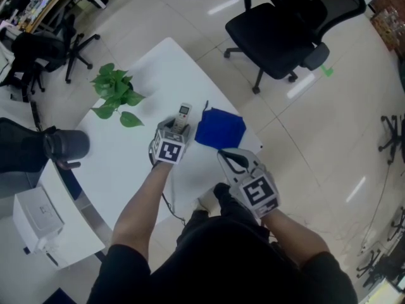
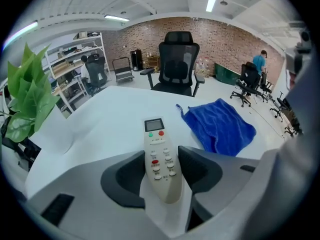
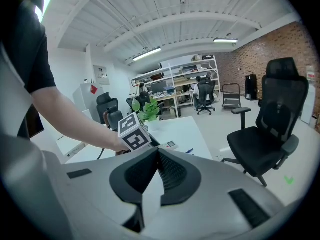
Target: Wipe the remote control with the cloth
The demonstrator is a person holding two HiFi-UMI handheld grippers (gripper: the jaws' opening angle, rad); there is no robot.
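A cream remote control (image 1: 183,111) (image 2: 156,134) lies on the white table (image 1: 126,163), screen end pointing away from me. My left gripper (image 1: 179,126) (image 2: 161,163) has its jaws on either side of the remote's lower half, and the pads touch its sides. The blue cloth (image 1: 220,128) (image 2: 220,125) lies crumpled just to the right of the remote, near the table's right edge. My right gripper (image 1: 226,157) (image 3: 158,171) hovers near the table's front right edge, below the cloth, shut with nothing between its pads.
A green potted plant (image 1: 115,94) (image 2: 27,94) stands on the table's left side. A black office chair (image 1: 285,30) (image 3: 277,119) is on the floor beyond the table, to the right. Shelves and more chairs stand farther off.
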